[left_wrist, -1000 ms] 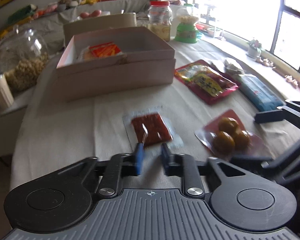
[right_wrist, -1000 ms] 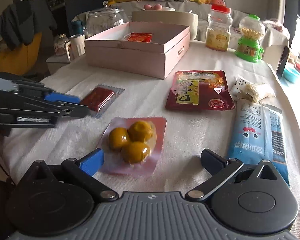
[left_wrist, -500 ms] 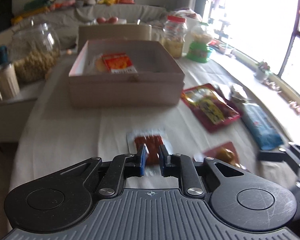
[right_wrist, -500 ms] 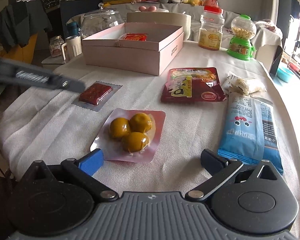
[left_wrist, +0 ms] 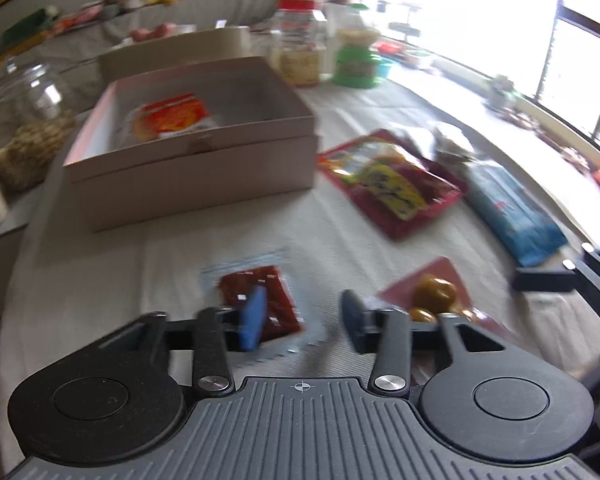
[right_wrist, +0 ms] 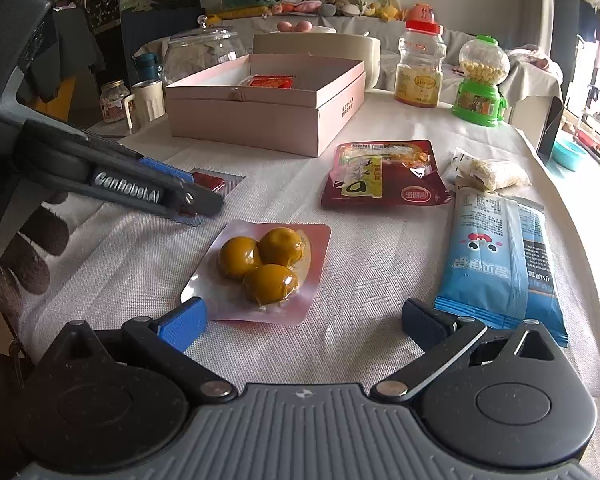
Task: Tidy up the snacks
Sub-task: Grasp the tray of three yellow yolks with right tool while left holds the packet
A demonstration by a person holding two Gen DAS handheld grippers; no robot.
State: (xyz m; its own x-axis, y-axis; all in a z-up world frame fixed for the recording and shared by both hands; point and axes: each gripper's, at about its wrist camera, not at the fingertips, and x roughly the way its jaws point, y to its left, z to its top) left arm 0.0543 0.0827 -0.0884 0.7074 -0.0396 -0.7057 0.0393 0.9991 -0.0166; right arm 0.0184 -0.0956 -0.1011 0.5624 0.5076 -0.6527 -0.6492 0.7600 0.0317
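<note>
**Two handheld grippers over a table of snacks**

A cloth-covered table (right_wrist: 360,336) holds several snack packs and an open pink box (right_wrist: 268,108), which sits toward twelve o'clock in both views. Inside the box lies an orange-red packet (left_wrist: 172,116).

The left gripper (left_wrist: 300,318) hangs low over a small clear pack of dark red snack (left_wrist: 260,300). Its jaws are opening, with nothing pressed between the blue pads; the pack lies flat on the cloth under the left pad. In the right wrist view this gripper enters from nine o'clock, held by a gloved hand (right_wrist: 20,248).

The right gripper (right_wrist: 304,320) has its jaws spread wide and empty. Just ahead of it, at centre, lies a pack of three yellow-brown balls (right_wrist: 260,268). A blue wrapper (right_wrist: 500,256) lies at three o'clock, a red pouch (right_wrist: 384,172) at one o'clock, and a small clear bag of pale pieces (right_wrist: 488,168) beyond the wrapper.

Behind the box stand a red-lidded jar (right_wrist: 420,68), a green candy dispenser (right_wrist: 480,80) and a large glass jar (right_wrist: 204,52).
</note>
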